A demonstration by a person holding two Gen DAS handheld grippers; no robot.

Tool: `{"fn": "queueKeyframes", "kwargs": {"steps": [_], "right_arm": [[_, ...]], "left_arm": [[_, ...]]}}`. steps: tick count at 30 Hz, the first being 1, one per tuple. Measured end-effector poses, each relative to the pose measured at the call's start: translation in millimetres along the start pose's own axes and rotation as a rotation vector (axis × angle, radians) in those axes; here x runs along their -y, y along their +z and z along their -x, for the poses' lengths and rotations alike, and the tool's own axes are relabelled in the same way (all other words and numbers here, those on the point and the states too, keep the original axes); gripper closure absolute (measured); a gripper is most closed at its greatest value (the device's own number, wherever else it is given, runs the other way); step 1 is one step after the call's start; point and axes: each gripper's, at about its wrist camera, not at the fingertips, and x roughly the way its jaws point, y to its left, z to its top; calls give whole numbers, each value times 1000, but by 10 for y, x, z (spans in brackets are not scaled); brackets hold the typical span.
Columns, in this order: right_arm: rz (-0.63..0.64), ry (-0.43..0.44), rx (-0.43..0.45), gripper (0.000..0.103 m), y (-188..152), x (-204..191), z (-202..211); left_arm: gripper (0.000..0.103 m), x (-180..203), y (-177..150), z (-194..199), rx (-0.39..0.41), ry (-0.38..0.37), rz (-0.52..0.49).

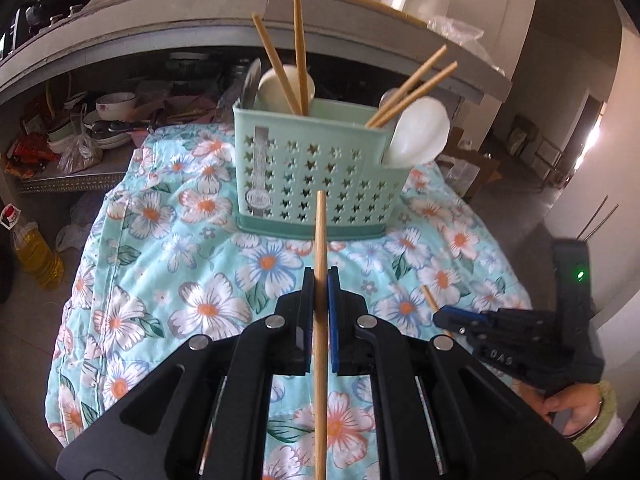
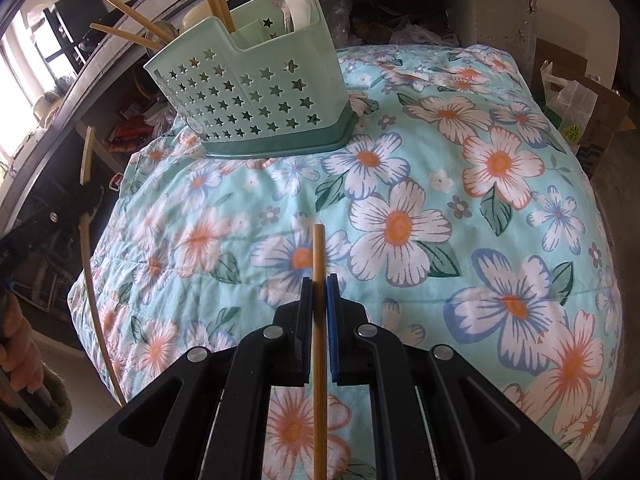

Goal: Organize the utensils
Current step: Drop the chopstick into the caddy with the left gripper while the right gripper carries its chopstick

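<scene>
1. While a bamboo chopstick is being clamped between the closed pads of the left gripper, its long axis is being held along the fingers, with the tip pointing straight at the green caddy ahead.
2. A second chopstick is being gripped the same way by the right gripper, its tip being aimed over the floral cloth, with the caddy lying ahead and to the left, well apart.
3. The left gripper is being judged the nearer to the caddy, so its chopstick is likely being readied for insertion first.
4. The caddy is being occupied already: chopsticks and a white spoon are standing in the left compartment, while two more chopsticks and a white ladle are leaning in the right one.
5. The perforated front wall is being faced by the held tip, so the stick is being judged to need lifting above the rim and tipping downward.
6. The leaning chopsticks are being regarded as the main obstruction over the openings.
7. A cluttered shelf is being seen behind the caddy, apart from the path.
</scene>
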Motion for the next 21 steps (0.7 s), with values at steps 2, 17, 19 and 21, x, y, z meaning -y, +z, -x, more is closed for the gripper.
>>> {"fn": "queueKeyframes", "kwargs": {"steps": [2, 17, 19, 21], "right_arm": [[-5, 0, 2, 96, -10, 16, 8], [-81, 47, 53, 96, -42, 259, 143], [-87, 50, 60, 96, -37, 301, 166], [-92, 53, 66, 96, -38, 333, 192]], "left_arm": [[98, -24, 104, 160, 39, -25, 16], [98, 64, 911, 633, 235, -83, 20], [98, 135, 1050, 689, 279, -68, -4], [98, 187, 1196, 747, 330, -53, -21]]}}
